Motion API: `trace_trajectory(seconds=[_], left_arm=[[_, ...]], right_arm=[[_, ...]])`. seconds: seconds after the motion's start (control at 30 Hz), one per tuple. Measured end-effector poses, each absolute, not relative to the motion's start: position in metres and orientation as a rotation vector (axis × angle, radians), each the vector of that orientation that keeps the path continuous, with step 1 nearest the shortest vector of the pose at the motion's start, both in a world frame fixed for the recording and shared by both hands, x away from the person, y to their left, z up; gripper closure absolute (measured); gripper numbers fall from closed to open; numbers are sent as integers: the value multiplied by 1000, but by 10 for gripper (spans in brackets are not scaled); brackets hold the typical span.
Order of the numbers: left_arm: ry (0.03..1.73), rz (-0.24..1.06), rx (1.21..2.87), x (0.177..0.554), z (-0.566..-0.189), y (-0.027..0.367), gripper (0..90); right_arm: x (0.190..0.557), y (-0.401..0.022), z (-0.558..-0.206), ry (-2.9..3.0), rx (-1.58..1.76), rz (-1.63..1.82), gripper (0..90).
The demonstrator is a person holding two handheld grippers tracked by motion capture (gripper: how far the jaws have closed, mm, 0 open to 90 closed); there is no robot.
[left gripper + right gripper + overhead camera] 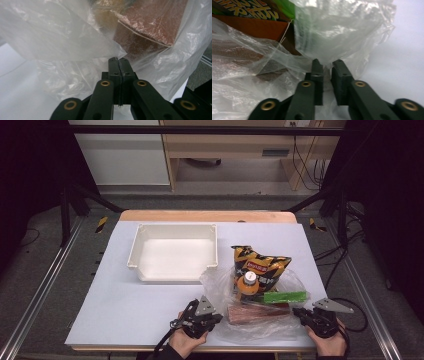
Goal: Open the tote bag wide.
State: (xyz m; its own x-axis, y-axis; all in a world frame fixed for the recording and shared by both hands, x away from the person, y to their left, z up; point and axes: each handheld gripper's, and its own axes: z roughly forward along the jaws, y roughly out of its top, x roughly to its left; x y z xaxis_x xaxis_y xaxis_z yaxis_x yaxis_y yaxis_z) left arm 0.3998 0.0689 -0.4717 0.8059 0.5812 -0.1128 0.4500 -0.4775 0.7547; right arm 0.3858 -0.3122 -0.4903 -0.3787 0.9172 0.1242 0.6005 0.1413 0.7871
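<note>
Below, the left tongs (119, 61) are seen pressed fully together on a fold of a clear plastic bag (62, 42), while the right tongs (328, 63) stand slightly parted around its film. Snack packets are held inside, near a white tray (172, 251) on the table (125, 305).

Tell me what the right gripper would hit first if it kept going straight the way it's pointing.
The clear plastic bag: the right gripper has its fingers slightly apart with bag film already between them. Straight beyond the film probably lies the brown packet, though depth is hard to judge.
</note>
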Motion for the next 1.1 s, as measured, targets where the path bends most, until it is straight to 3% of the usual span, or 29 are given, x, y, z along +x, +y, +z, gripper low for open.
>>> trace_trajectory(seconds=[0.23,0.53,0.83,0.97,1.03,1.1], left_arm=[[773,281,2063,399,-445,79,662],[814,335,1909,402,-407,105,474],[810,397,1808,403,-379,119,399],[805,419,1827,411,-375,108,393],[813,414,1871,421,-380,99,428],[833,398,1917,431,-389,92,535]], right_arm=[[372,-320,-465,1965,1394,1198,649],[353,-316,-416,1879,1231,1348,519],[350,-306,-391,1850,1169,1388,398],[349,-306,-389,1845,1163,1399,404],[349,-305,-388,1848,1155,1404,428],[350,-304,-387,1857,1137,1412,454]])
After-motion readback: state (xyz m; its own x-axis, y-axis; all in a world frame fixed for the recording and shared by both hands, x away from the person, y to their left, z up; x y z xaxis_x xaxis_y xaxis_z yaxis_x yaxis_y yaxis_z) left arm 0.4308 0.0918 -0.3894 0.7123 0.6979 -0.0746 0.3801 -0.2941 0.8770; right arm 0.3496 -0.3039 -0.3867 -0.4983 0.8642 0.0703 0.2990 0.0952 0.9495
